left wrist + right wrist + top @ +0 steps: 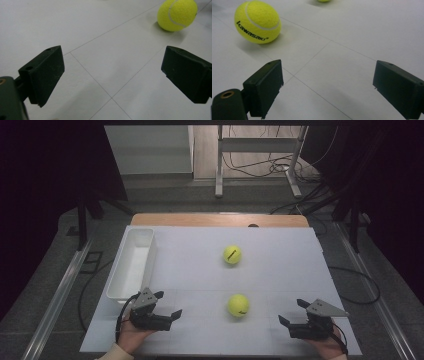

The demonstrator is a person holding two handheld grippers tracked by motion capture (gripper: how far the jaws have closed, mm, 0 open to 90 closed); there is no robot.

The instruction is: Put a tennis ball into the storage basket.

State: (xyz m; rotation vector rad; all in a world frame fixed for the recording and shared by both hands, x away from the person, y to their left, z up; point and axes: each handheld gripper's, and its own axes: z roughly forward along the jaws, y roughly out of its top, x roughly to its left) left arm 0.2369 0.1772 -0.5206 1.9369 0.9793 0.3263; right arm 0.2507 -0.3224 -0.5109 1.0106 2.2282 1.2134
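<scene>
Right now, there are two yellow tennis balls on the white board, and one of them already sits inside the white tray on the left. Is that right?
Not quite. The high view shows the white tray holding no ball. Both tennis balls lie on the white board itself: the far ball near the middle, the near ball between the two grippers. The count, colour and the tray's place on the left are right.

Left gripper (112,75) jaws rise from the lower left and lower right of the frame, wide apart, nothing between them. White table (75,25) with thin seam lines behind. Yellow tennis ball (177,14) in the upper right, well apart from both jaws.
</scene>
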